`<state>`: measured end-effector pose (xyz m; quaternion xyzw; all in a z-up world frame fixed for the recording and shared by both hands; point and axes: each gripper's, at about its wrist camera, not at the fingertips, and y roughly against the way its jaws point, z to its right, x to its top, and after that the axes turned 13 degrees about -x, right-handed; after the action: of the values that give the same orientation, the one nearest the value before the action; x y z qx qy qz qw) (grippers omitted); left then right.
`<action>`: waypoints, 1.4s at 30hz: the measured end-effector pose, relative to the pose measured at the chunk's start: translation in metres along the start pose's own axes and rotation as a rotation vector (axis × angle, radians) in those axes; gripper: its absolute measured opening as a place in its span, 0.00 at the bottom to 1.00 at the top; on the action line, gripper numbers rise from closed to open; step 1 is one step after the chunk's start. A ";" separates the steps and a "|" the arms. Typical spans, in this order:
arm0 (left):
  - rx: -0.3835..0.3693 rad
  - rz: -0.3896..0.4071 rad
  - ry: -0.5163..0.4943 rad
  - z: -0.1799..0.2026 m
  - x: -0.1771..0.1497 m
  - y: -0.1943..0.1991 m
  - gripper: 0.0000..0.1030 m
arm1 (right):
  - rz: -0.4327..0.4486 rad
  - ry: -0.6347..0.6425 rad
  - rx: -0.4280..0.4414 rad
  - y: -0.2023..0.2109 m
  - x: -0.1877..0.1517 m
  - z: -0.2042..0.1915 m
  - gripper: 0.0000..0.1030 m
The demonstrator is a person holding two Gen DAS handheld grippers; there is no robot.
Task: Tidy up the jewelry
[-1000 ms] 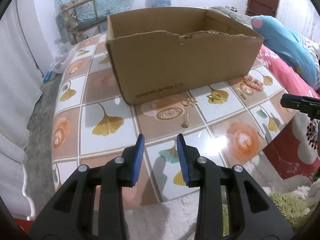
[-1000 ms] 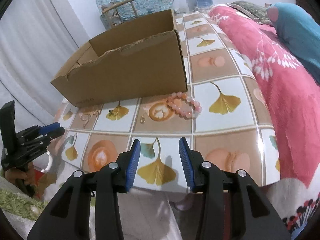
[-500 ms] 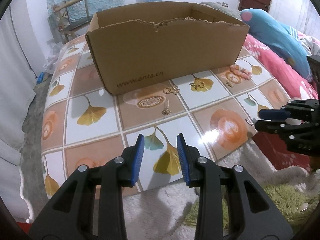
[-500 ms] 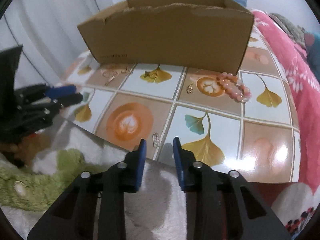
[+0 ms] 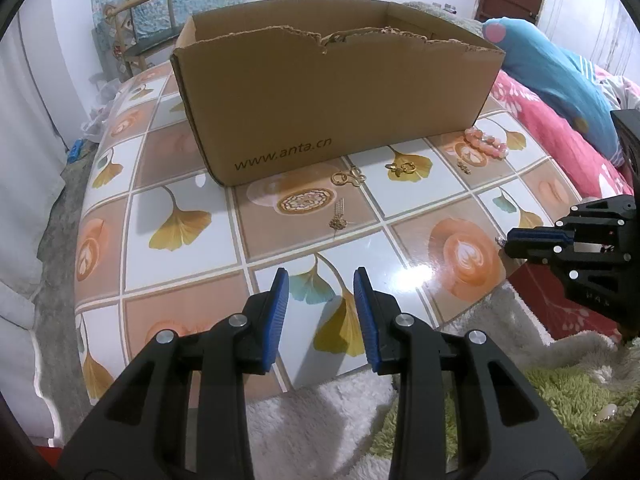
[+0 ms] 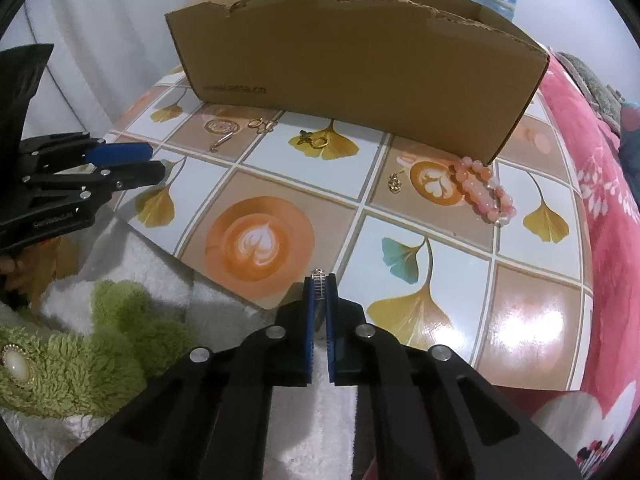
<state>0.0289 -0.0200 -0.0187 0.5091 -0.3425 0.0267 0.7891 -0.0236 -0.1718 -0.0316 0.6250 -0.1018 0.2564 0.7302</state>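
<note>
right claw: my jaws just closed, clenched on silver clasp
clasp: tiny, light, slippery; pinch mid-length
left claw: released, empty

We take the cardboard box as landmark; it stands on the table. Before its front wall lie two hoop earrings at the left, a ring piece toward the middle, and a bead bracelet by its right corner. A small pendant lies just left of the bracelet.
</note>
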 end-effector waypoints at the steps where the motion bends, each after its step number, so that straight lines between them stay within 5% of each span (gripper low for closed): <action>1: 0.000 -0.001 0.000 0.000 0.000 0.000 0.31 | 0.000 -0.008 -0.001 -0.001 0.001 0.002 0.05; 28: -0.050 -0.025 -0.082 0.003 0.043 -0.041 0.31 | 0.056 -0.095 0.108 -0.033 0.039 0.008 0.05; 37: -0.044 -0.058 -0.052 -0.004 0.043 -0.045 0.05 | 0.050 -0.108 0.124 -0.032 0.041 0.014 0.05; 42: -0.053 -0.053 -0.042 -0.007 0.042 -0.044 0.04 | 0.047 -0.100 0.121 -0.031 0.043 0.016 0.05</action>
<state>0.0820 -0.0485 -0.0313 0.4975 -0.3460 -0.0138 0.7953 0.0309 -0.1793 -0.0347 0.6776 -0.1373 0.2476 0.6788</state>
